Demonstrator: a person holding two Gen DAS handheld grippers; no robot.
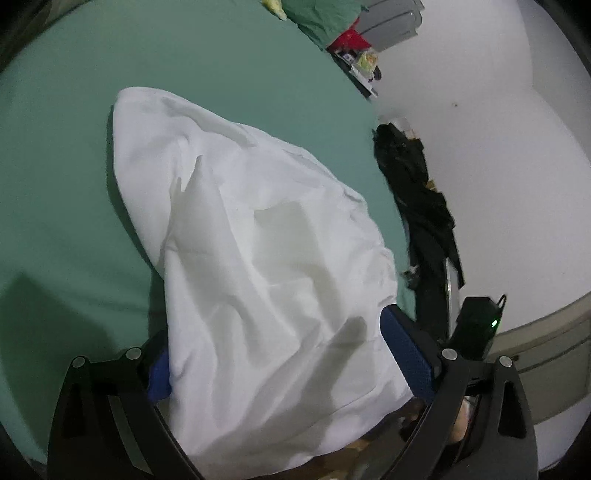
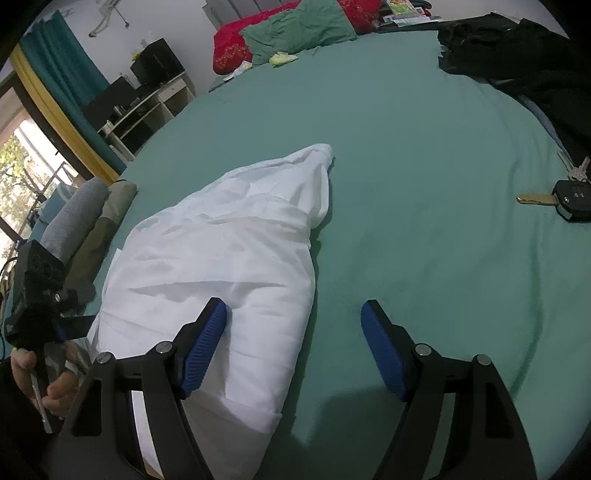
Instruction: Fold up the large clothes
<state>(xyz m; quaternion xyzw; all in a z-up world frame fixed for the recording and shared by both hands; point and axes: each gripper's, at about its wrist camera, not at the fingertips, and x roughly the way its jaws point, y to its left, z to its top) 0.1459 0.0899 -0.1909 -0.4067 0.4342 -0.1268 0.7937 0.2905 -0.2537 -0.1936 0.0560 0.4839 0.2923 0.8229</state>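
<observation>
A white garment (image 1: 240, 221) lies folded into a long, puffy bundle on the green bed sheet (image 1: 74, 147). My left gripper (image 1: 273, 332) is open wide at the bundle's near end. The cloth drapes between its blue pads and hides part of the left pad (image 1: 159, 380); neither pad visibly presses on it. In the right wrist view the same white garment (image 2: 221, 258) lies left of centre on the sheet (image 2: 406, 147). My right gripper (image 2: 293, 304) is open over the garment's near right edge, with its left pad (image 2: 205, 343) resting against the cloth and its right pad over bare sheet.
A car key with a fob (image 2: 570, 201) lies at the right on the bed. Black clothing (image 2: 517, 55) is heaped at the far right edge, next to the wall (image 1: 498, 147). Rolled grey and olive cloths (image 2: 85, 221) sit at the left; red and green pillows (image 2: 295, 29) at the head.
</observation>
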